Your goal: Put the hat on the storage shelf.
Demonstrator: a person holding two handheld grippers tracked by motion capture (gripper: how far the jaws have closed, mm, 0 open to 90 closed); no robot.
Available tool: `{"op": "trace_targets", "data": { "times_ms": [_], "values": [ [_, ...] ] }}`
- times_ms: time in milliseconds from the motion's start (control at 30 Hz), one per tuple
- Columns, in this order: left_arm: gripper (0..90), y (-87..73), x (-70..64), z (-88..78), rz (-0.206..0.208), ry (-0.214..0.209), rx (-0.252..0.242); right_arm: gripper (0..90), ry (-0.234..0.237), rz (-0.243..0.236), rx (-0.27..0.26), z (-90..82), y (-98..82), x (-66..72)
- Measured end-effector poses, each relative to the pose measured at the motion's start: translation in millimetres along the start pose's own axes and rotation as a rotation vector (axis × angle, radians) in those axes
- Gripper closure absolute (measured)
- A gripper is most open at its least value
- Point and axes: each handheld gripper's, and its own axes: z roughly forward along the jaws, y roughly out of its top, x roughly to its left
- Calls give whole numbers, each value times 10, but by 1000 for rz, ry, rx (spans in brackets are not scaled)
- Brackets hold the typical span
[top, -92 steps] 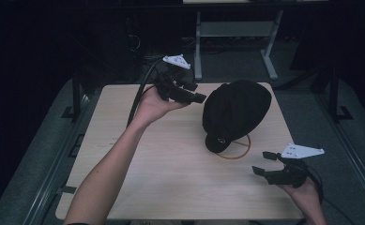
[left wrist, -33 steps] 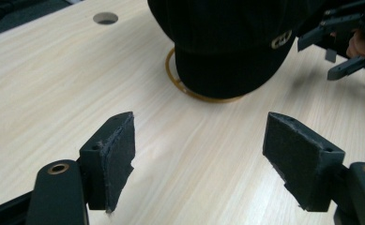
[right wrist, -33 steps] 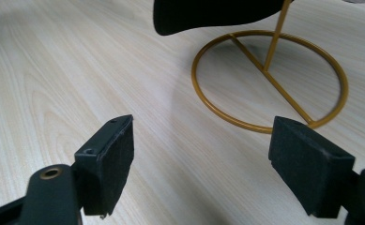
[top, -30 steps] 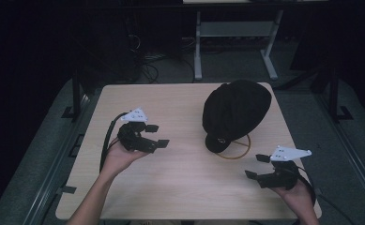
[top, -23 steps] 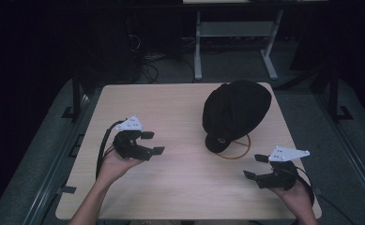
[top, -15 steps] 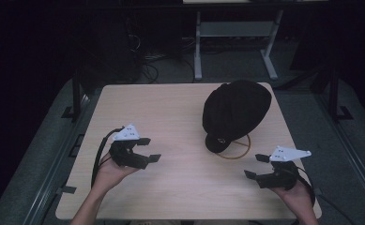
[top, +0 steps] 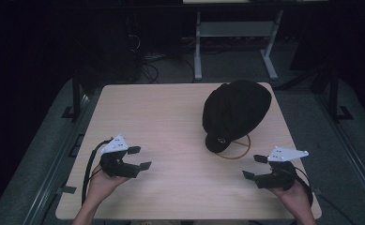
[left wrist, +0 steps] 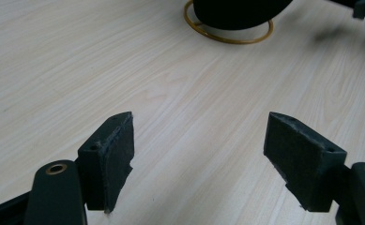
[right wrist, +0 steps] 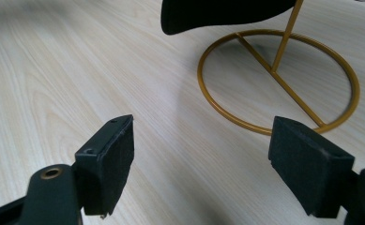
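Left claw [top: 140,158] and right claw [top: 253,167] gape wide, both empty.

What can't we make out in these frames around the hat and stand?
- Upright rod top of the gold wire stand: right gripper view, hidden by the black cap sitting on it.
- Far side of the stand's ring: high view, covered by the cap.
- Small emblem on the cap's brim: high view, too small to read.
- Cap's crown: left gripper view and right gripper view, cut off by the top edge.
- Floor around the light wooden table: high view, too dark.

Dark room, grey floor [top: 344,154], white-legged bench [top: 236,35] behind.
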Motion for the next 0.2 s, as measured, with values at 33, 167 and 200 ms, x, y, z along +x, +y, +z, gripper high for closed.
{"op": "trace_targets", "data": {
  "times_ms": [33, 167, 200],
  "values": [
    [241, -39, 10, -8, -4, 7, 0, 223, 0, 6, -5, 0, -4, 6],
    [241, -119, 33, -10, -2, 36, 7, 219, 5, 16, -14, -1, 1, 7],
    [241, -119, 33, -10, -2, 36, 7, 218, 6, 13, -18, 0, 5, 3]
  ]
}}
